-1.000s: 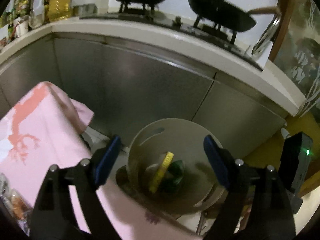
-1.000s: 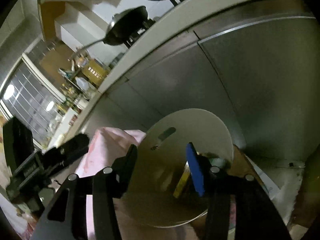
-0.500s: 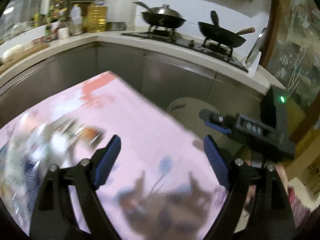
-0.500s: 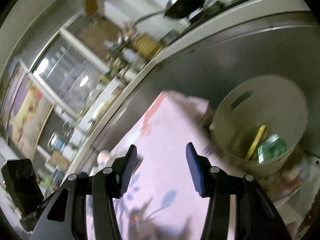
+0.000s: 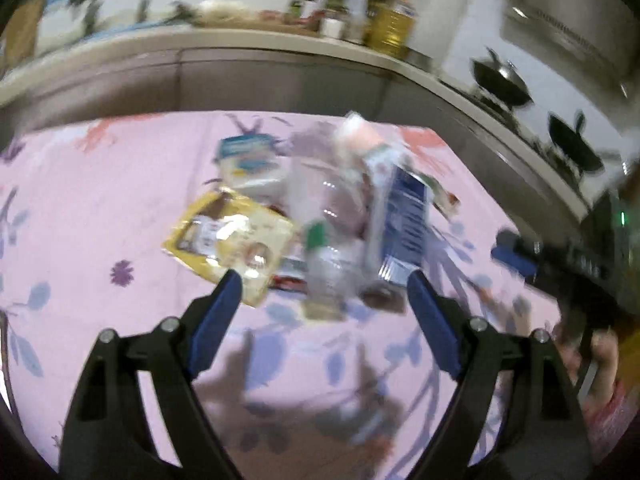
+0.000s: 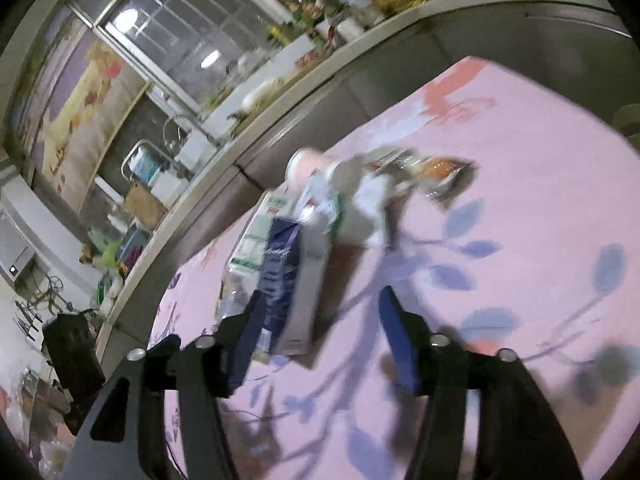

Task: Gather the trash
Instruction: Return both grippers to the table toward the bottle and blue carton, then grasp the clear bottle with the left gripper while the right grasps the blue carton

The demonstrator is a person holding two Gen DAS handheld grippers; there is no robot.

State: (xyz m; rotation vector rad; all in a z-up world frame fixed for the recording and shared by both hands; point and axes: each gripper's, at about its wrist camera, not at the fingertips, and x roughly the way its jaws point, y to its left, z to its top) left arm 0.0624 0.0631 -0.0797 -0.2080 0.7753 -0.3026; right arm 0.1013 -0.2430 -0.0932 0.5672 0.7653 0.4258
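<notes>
A blurred pile of trash lies on the pink flowered tablecloth [image 5: 100, 200]: a yellow snack bag [image 5: 228, 236], a clear plastic bottle [image 5: 324, 240], a blue and white carton [image 5: 400, 216] and a white and blue packet [image 5: 250, 160]. My left gripper [image 5: 322, 308] is open and empty just short of the pile. My right gripper [image 6: 316, 340] is open and empty, with the blue and white carton [image 6: 292, 276] between and beyond its fingers. The right gripper also shows at the right edge of the left wrist view [image 5: 560, 264].
A steel-fronted kitchen counter [image 5: 280, 76] runs behind the table, with bottles and an oil jug [image 5: 388, 28]. Woks [image 5: 500, 80] sit on the stove at the right. The bin rim [image 6: 630, 118] shows at the right edge of the right wrist view.
Both grippers have swung away from the round bin beside the table and now face the trash pile on the pink cloth. Both stay open and empty.
</notes>
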